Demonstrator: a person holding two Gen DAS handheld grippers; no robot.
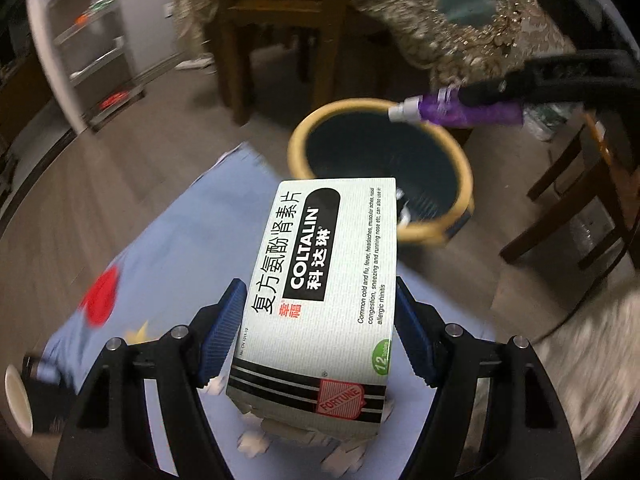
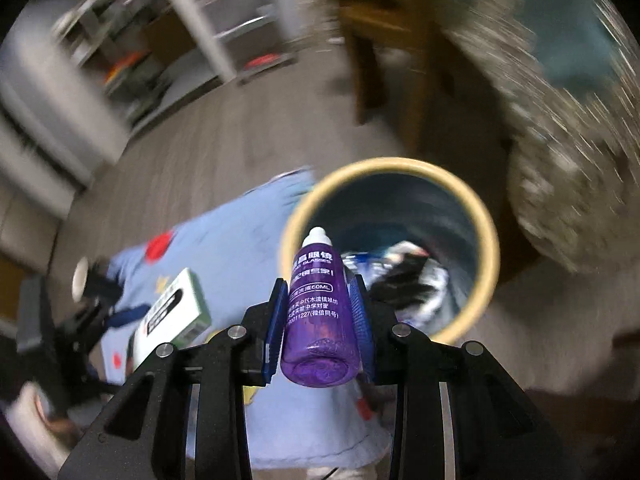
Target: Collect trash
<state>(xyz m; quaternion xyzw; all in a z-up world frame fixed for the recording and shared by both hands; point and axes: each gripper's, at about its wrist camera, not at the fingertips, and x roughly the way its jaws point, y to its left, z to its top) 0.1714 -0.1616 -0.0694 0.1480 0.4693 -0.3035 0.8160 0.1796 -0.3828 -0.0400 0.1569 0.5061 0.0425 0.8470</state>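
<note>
The purple bottle sits clamped between the blue pads of the right gripper, its long axis running forward along the fingers with the white cap leading, and that cap points straight at the mouth of the yellow-rimmed trash bin. From the left wrist view the bottle hangs just above the far rim of the bin, so the right hand looks nearer to a drop. The left gripper is closed on the medicine box, held lengthwise, its far end just short of the bin's near rim. Both hover above a light blue mat on the wooden floor. Some trash already lies inside the bin.
</note>
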